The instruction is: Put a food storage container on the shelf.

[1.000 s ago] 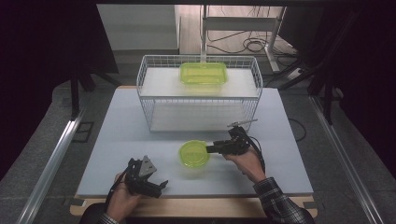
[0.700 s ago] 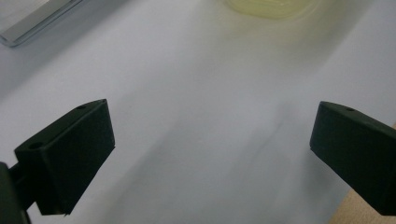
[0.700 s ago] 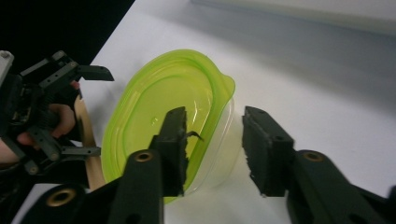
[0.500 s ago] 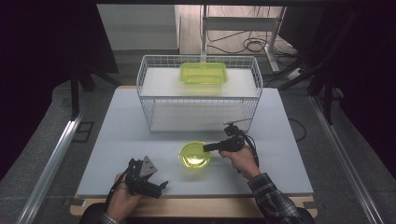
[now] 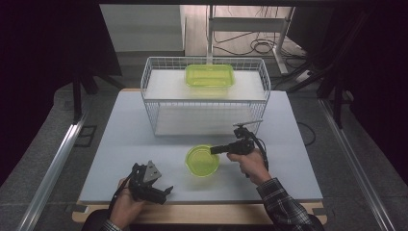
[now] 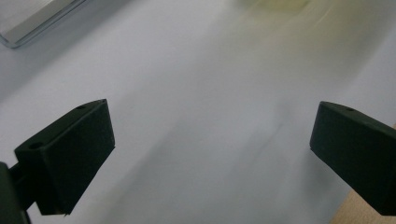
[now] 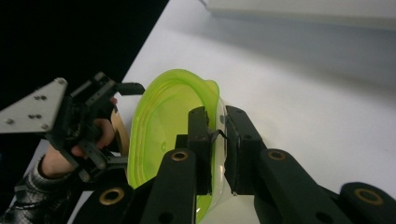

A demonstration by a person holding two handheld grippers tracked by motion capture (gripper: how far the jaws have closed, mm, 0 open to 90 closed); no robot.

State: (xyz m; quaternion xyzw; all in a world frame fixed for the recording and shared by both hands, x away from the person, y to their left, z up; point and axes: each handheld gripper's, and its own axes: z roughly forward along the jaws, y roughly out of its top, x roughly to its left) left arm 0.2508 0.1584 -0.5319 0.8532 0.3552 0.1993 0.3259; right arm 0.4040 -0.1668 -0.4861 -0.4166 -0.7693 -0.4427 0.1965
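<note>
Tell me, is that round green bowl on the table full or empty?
Empty: the round green bowl shows only its bare see-through inside, and the right gripper pinches its rim.

Open table (image 5: 120, 144) left and right of bowl (image 5: 202, 161); wire basket (image 5: 204, 96) blocks the far side; left gripper (image 5: 161, 192) near front edge.

Low and right of centre in the high view, the right gripper (image 5: 215, 149) has just closed its jaws onto the near-right rim of the green bowl (image 5: 202, 161)
</note>
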